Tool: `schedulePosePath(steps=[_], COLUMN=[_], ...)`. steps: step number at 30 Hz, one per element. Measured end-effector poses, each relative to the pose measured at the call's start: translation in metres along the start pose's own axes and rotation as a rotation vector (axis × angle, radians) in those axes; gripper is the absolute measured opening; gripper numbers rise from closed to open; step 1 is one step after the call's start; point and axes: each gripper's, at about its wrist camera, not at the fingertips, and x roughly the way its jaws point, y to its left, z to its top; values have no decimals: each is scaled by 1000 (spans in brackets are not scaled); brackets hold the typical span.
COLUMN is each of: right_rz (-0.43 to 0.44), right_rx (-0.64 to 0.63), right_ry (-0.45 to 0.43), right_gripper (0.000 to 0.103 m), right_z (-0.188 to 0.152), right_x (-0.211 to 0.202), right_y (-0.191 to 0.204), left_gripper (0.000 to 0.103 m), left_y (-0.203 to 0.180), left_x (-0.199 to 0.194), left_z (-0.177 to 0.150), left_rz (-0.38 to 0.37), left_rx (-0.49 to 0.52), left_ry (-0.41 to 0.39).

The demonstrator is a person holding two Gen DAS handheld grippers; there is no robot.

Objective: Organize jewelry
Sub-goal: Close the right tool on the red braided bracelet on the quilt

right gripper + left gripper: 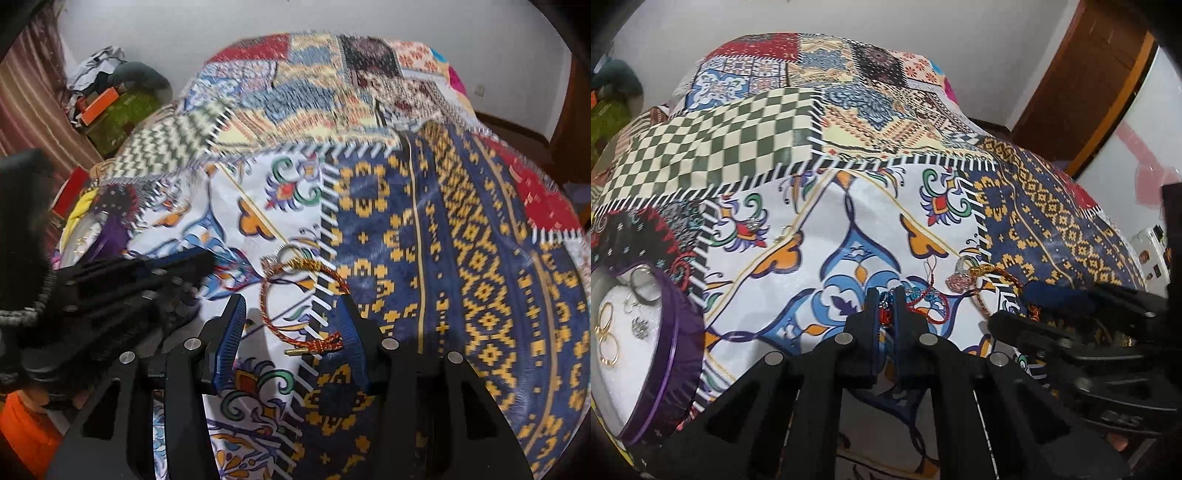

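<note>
Left gripper (885, 306) is clamped on a red cord bracelet (934, 310) lying on the patchwork bedspread (849, 221). Right gripper (293, 317) stands half open astride a red-gold bangle (295, 295), pads clear of it. Purple-rimmed jewelry tin (665, 332) sits left, holding rings. White walls (923, 22) and a wooden door (1089, 74) lie beyond.

The left gripper (885, 295) is pinching a red cord bracelet (932, 308) on the patchwork bedspread (879, 229), the purple-rimmed jewelry tray (670, 347) lying left of it
</note>
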Motion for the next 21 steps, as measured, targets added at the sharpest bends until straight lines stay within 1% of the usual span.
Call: schedulePosePath(steps=[3,5,9,13,15,16,17,18,19,21], right_rz=[-15,-23,-20,-41,-51,-57,-58,-53,-48,-34], right_rx=[-14,-23,-3,-14,-11,-6,2,17,30,50], right_ry=[11,12,-14,-28,-35,-38,-42,-44,-45,-51], right_gripper=[47,47,47,46,40,30,15,9,6,5], right_z=[1,2,2,4,4,5,5,5,4,4], right_x=[6,11,14,18,19,19,19,18,18,15], right_y=[1,2,-2,2,2,0,-2,-5,-7,-11], left_gripper=[4,1,1,1,1,1,1,1,1,1], left_y=[3,4,5,7,6,5,5,4,4,5], left_x=[-6,-11,-20,-25,-26,-28,-31,-35,-38,-45], left_z=[-3,-4,-6,-7,-7,-8,-9,-10,-10,-8], left_rz=[16,24,32,36,34,33,32,33,35,34], left_rx=[-5,-9,-14,-13,-13,-13,-13,-13,-14,-16], left_ry=[-16,-28,-49,-58,-60,-63,-68,-73,-81,-94])
